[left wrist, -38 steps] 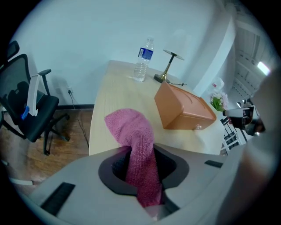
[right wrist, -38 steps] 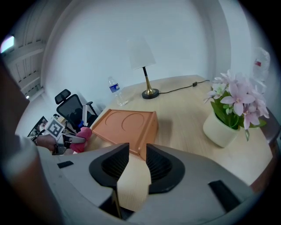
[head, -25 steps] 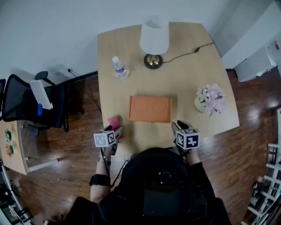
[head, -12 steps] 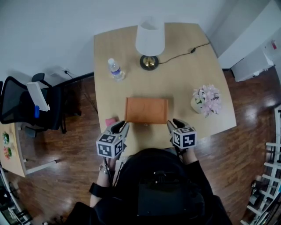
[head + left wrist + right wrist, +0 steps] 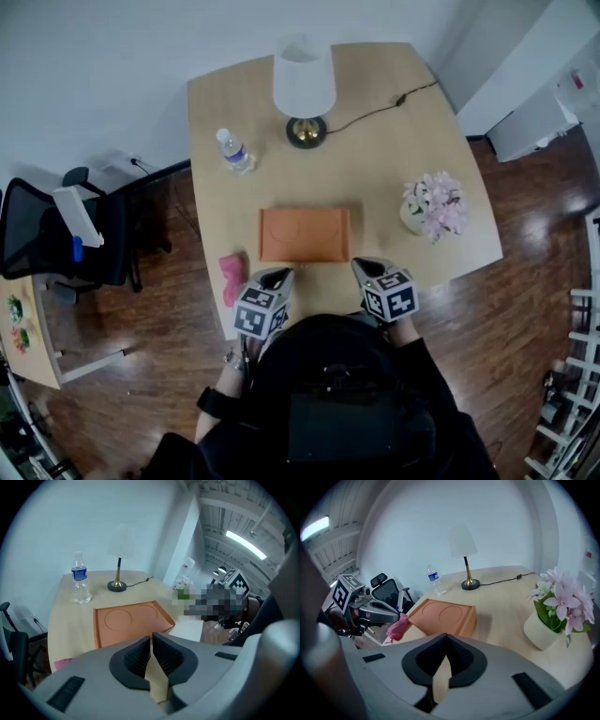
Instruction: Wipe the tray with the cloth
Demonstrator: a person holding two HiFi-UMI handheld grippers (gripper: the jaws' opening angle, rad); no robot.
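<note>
Both the left gripper [image 5: 275, 275] and the right gripper [image 5: 367, 265] have just closed their jaws, and nothing is between them. The left one is at the near left corner of the flat orange rectangular tray [image 5: 305, 234], the right one at its near right corner. The crumpled pink cloth [image 5: 232, 278] lies on the light wooden table [image 5: 375, 159], left of the tray's near left corner, apart from the left gripper. A white-shaded lamp [image 5: 304, 84] stands beyond the tray.
</note>
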